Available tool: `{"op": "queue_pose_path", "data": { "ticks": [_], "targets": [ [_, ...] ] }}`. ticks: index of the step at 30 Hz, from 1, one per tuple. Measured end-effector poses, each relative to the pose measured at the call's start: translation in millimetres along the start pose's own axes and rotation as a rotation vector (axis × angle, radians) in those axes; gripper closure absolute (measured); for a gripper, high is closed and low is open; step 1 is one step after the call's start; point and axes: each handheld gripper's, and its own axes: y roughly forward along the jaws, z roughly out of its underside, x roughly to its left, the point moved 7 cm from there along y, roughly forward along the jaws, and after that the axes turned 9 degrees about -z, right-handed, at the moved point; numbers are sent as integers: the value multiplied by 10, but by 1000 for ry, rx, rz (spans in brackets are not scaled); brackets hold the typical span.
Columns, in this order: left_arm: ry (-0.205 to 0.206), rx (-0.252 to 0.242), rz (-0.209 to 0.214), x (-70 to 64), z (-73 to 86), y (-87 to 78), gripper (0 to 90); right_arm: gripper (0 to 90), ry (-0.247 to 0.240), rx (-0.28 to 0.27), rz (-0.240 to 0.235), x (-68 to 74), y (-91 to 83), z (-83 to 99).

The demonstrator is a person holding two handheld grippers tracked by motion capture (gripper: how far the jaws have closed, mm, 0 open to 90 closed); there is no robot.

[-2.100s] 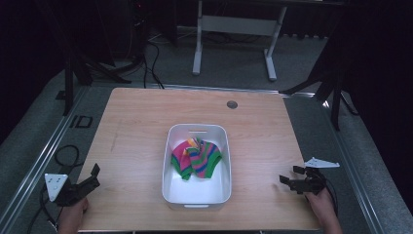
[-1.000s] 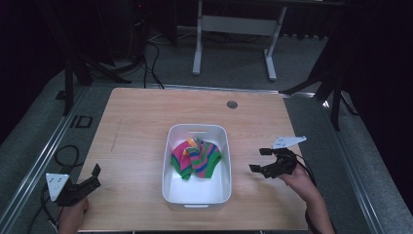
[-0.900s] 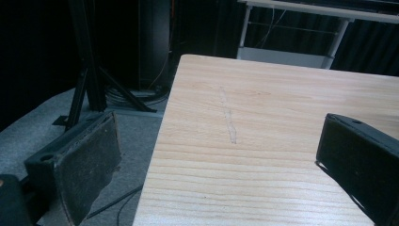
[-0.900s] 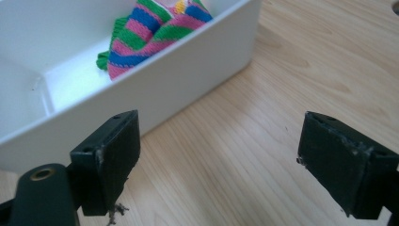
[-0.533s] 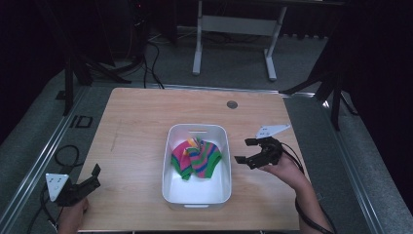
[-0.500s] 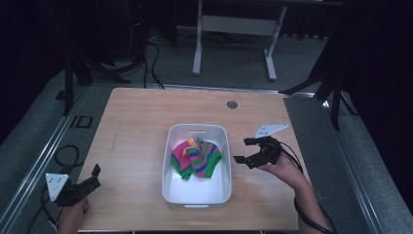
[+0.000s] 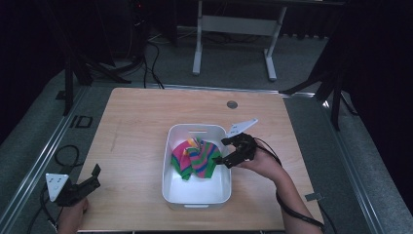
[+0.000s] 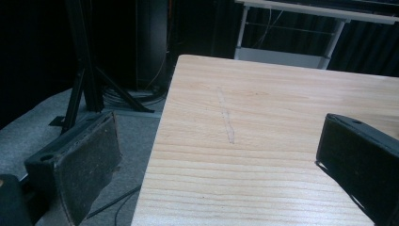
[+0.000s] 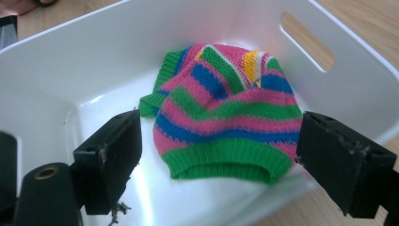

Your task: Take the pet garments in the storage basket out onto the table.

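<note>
A white plastic bin [image 7: 195,201] stands in the middle of the wooden table [image 7: 136,126]. Inside it lies a crumpled knit garment [image 7: 195,158] striped in pink, green, blue and yellow. My right gripper [image 7: 221,151] hovers open at the bin's right rim, pointing into it. In the right gripper view the garment [image 9: 226,113] lies just ahead of the right gripper [image 9: 221,160], whose jaws stand wide apart over the bin's wall [image 9: 94,47] and touch nothing. My left gripper [image 7: 95,176] rests open at the table's front left corner. In the left gripper view the left gripper [image 8: 221,160] holds nothing over bare wood [image 8: 263,117].
A round cable grommet [image 7: 232,104] sits near the table's back edge. Beyond the table a metal stand [image 7: 234,29] and dark tripod legs [image 7: 73,73] rest on the floor. Cables [image 7: 63,156] lie left of the table. A hand-slot [image 9: 308,40] pierces the bin's end wall.
My right gripper has travelled from the table's front right edge leftward and forward to the bin's right rim, staying open. The left gripper has not moved.
</note>
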Motion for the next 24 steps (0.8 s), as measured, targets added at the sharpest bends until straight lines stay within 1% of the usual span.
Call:
{"op": "queue_pose_path", "data": {
  "ticks": [3, 5, 6, 10, 17, 24],
  "targets": [
    [-1, 0, 3, 2, 0, -1, 9, 145, 6, 11, -7, -11, 88, -80],
    [0, 1, 4, 1, 0, -1, 9, 145, 8, 13, -7, -15, 115, -109],
    [1, 0, 5, -1, 0, -1, 9, 154, 9, 23, -9, -24, 177, -166],
    [4, 0, 8, -6, 0, -2, 9, 154, 17, 43, -13, -44, 299, -248],
    [2, 0, 10, -2, 0, -3, 9, 154, 54, 94, 16, -123, 510, -284],
    [2, 1, 12, -2, 0, -2, 9, 154, 75, 137, 43, -135, 634, -346]
  ]
}}
